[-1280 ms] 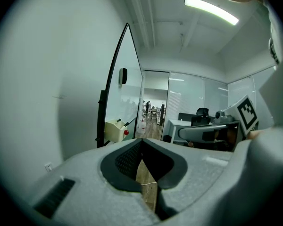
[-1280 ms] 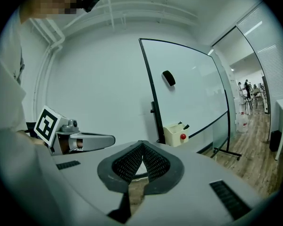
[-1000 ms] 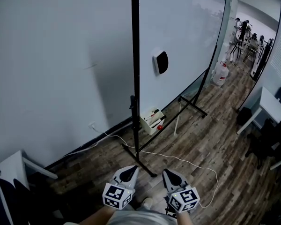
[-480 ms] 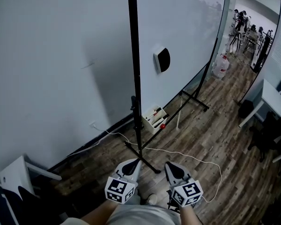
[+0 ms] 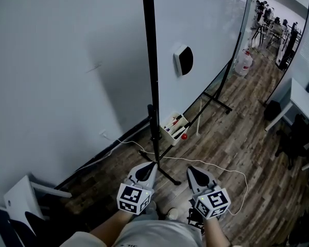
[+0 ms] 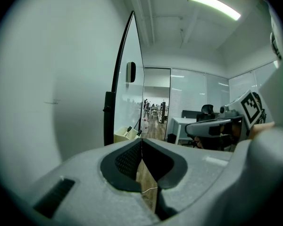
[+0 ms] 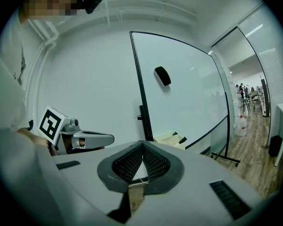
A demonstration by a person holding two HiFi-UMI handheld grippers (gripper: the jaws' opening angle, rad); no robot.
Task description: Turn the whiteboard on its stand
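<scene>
**A:** Head view first. Where's the whiteboard from the grippers?

**B:** Ahead and above them. Its near post stands upright, almost between the two, and the board runs away from it toward the upper right. The left gripper is nearer the post than the right gripper. Neither touches it.

**A:** Counts?

**B:** One board, one eraser stuck on it, one tray by the post's foot, one bottle at the far end, and two grippers.

**A:** Left gripper view?

**B:** The jaws are pressed together with nothing in them. The post rises just left of where they point, and the board is seen nearly edge-on beyond it.

**A:** Right gripper view?

**B:** Closed and empty too. The post stands about straight ahead, and the board's face spreads off to the right. I'd judge the left hand has the shorter reach to the frame.
</scene>
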